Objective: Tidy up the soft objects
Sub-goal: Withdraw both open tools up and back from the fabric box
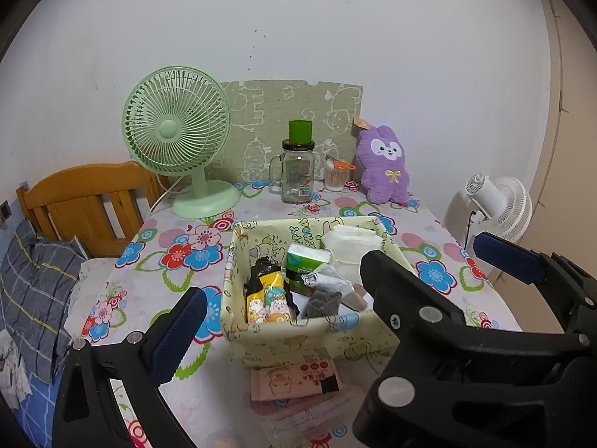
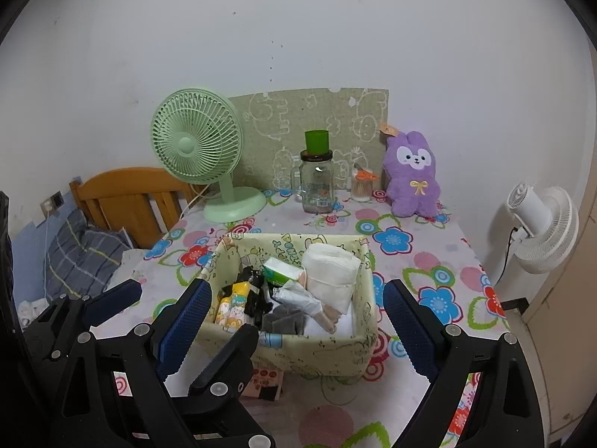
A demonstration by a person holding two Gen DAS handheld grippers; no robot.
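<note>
Right wrist view: right tongs [image 2: 294, 321] gape wide, empty, around the fabric basket [image 2: 317, 354]; left tongs [image 1: 335, 291] gape wide, empty, too.

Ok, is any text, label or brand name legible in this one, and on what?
Nothing can be quoted with confidence.
Fabric basket, inner wall: printed capital letters, too distorted to read.
Green tissue pack: label too small.
Pink packet in front of the basket: red characters, blurred.
Glass jar: print and lid band unreadable.
</note>
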